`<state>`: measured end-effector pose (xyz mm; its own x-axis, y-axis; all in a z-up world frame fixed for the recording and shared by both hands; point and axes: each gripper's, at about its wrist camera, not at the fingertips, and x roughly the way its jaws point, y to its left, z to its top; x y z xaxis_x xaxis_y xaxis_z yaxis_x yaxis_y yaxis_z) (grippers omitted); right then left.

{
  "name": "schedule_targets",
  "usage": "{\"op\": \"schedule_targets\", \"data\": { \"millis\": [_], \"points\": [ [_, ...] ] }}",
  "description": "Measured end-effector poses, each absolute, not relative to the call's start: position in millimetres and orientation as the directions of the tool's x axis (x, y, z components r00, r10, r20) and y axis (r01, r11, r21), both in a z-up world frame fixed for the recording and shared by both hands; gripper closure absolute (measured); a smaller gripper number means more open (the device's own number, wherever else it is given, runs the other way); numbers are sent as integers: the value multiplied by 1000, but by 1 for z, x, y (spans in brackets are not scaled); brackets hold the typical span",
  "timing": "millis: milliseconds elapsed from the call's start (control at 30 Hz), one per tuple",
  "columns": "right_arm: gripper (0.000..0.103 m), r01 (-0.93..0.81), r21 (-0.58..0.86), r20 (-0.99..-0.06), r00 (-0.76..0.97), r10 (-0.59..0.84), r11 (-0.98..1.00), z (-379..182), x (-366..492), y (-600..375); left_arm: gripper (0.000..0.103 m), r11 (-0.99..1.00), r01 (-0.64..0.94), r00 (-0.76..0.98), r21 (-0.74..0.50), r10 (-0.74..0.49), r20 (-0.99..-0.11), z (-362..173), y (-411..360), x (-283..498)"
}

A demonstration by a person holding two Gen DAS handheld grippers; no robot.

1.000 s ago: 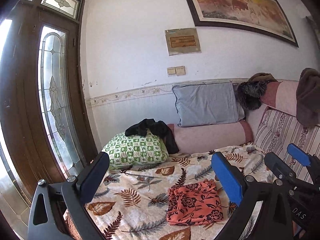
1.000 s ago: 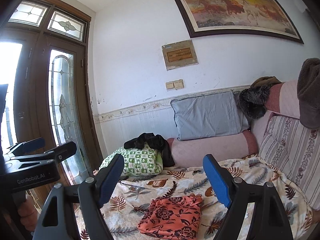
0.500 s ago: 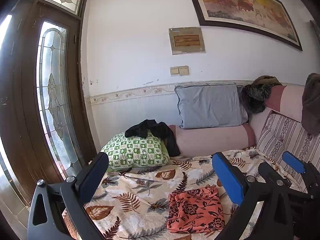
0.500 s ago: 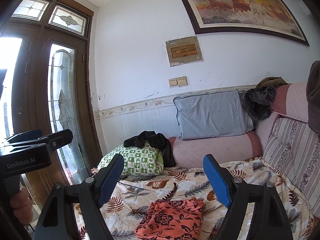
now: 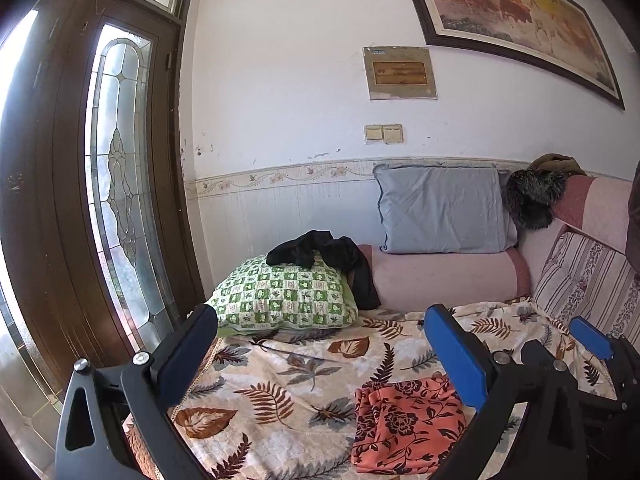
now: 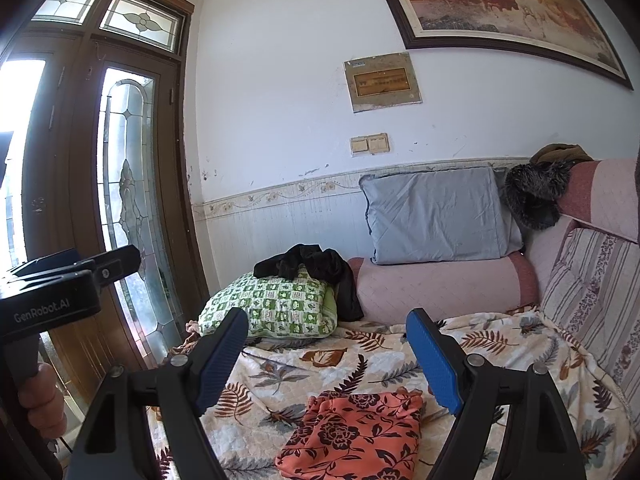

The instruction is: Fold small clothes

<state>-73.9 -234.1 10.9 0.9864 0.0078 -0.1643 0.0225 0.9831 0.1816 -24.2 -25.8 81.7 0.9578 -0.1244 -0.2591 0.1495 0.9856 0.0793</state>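
Note:
An orange garment with dark flowers [image 5: 404,428] lies folded on the leaf-print blanket [image 5: 288,380]; it also shows in the right wrist view [image 6: 356,436]. A black garment [image 5: 324,258] is heaped on the green checked pillow [image 5: 280,296]. My left gripper [image 5: 320,356] is open and empty, held above the blanket, left of the orange garment. My right gripper [image 6: 328,356] is open and empty, above and behind the orange garment. The right gripper shows at the right edge of the left wrist view [image 5: 592,344], and the left gripper at the left of the right wrist view [image 6: 72,276].
A grey pillow [image 5: 440,208] leans on the wall above a pink bolster [image 5: 444,280]. A striped cushion [image 5: 588,280] and a dark furry item [image 5: 532,196] sit at the right. A wooden door with leaded glass [image 5: 116,184] stands at the left.
Both grippers have drawn back and up from the orange garment, so it sits lower in both views. Both stay open and empty.

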Motion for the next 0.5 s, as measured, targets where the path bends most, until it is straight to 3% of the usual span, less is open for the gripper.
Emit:
{"op": "schedule_targets", "data": {
  "millis": [500],
  "points": [
    [19,23,128,-276,961,13,992,-25,-32,-219,0,989,140,945,42,-120,-306,63,-12,11]
  ]
}}
